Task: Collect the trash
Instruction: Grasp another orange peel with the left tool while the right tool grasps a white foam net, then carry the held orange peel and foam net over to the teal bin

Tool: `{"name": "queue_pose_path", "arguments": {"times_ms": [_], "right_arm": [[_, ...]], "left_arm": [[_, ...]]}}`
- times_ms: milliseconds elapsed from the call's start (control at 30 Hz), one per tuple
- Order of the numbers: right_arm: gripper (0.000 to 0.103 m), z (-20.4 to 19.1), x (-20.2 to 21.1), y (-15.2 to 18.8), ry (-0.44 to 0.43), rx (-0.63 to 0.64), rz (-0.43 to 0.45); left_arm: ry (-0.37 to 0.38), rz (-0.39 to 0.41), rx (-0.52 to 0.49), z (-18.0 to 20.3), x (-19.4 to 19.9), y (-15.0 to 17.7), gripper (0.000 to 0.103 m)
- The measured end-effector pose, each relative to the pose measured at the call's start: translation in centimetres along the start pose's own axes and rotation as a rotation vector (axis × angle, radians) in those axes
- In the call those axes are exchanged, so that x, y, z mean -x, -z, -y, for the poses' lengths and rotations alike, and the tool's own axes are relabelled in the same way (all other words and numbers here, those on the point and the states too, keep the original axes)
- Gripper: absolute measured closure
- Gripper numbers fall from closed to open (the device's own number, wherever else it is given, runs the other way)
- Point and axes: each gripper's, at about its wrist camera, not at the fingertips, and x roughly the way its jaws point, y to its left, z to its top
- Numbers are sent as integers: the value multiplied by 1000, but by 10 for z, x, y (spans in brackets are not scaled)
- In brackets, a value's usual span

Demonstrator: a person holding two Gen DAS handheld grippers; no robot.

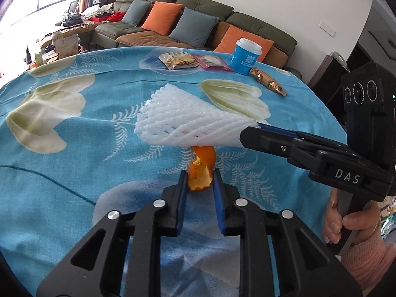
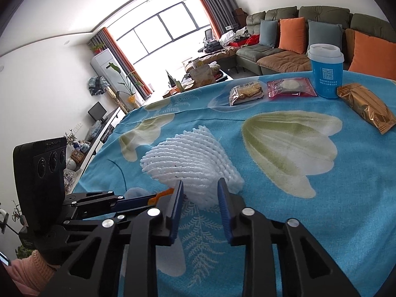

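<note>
Claws both clamped: right claw [image 2: 200, 190] pinches the foam net [image 2: 188, 156], left claw [image 1: 200, 180] grips the orange peel [image 1: 201, 170].
On the table [image 1: 74, 128], net lies broadside over the peel's far tip; peel runs straight ahead, nearer the left.

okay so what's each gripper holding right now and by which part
Left gripper pinches the orange peel at its near end. Right gripper clamps the white foam fruit net by its near edge.
</note>
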Motion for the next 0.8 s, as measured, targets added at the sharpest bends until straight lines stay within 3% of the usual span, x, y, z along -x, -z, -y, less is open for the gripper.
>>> {"name": "queue_pose_path", "arguments": {"times_ms": [133, 500, 800], "right_arm": [[95, -4, 2, 1, -22, 11, 5], [95, -22, 11, -2, -108, 11, 55], [97, -54, 5, 1, -179, 54, 42]], "left_arm": [[-18, 22, -5, -1, 7, 2, 86], [-88, 102, 10, -19, 61, 28, 88], [-171, 159, 60, -44, 111, 60, 88]]}}
